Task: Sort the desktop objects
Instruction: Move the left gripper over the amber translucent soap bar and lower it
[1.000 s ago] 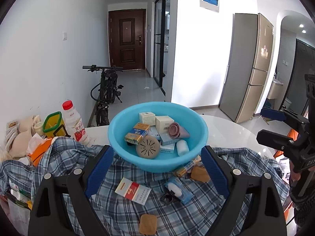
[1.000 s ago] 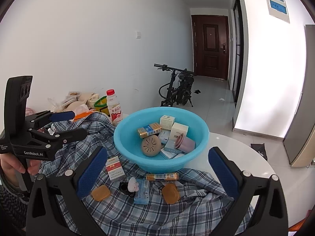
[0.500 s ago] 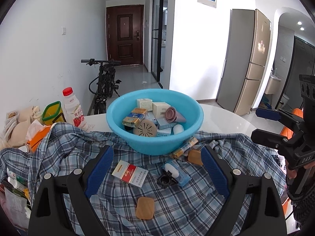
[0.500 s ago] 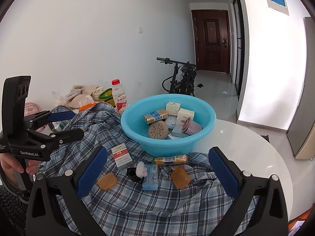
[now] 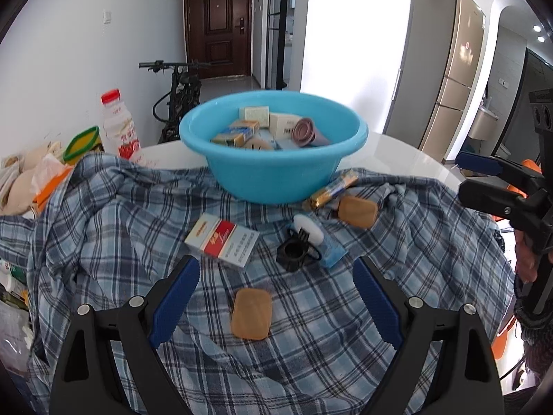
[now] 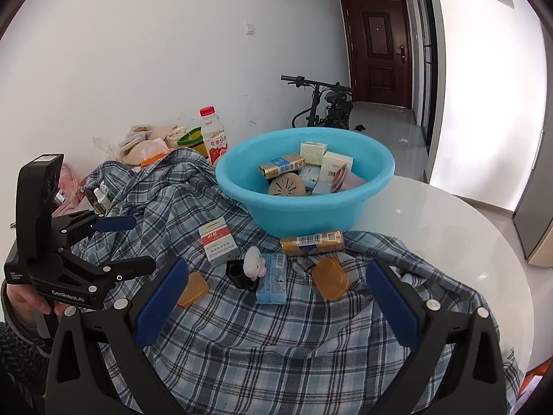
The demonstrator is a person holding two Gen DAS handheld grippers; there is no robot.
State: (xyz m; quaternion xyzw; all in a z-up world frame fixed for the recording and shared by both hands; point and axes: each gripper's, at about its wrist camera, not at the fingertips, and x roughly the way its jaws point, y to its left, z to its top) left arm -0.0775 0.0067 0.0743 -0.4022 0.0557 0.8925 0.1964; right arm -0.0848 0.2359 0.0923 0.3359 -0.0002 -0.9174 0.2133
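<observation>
Left gripper (image 5: 276, 297) wide open, empty, above near amber soap bar (image 5: 251, 313) on plaid shirt (image 5: 121, 235). Right gripper (image 6: 276, 301) equally agape, empty. Red-white carton (image 5: 222, 239), light, stiff: pinch across long edges. Soap likely slick: grip flat faces. Blue basin (image 5: 273, 173) far, part-filled. Versus half second ago: both cameras lower, nearer loose items.

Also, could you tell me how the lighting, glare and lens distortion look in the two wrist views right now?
Left wrist view: strong fisheye bending with dark corners; the white wall behind the blue basin is blown out, while the plaid shirt is evenly lit and sharp. Right wrist view: the same barrel distortion; window glare washes the right wall and reflects off the white table.
</observation>
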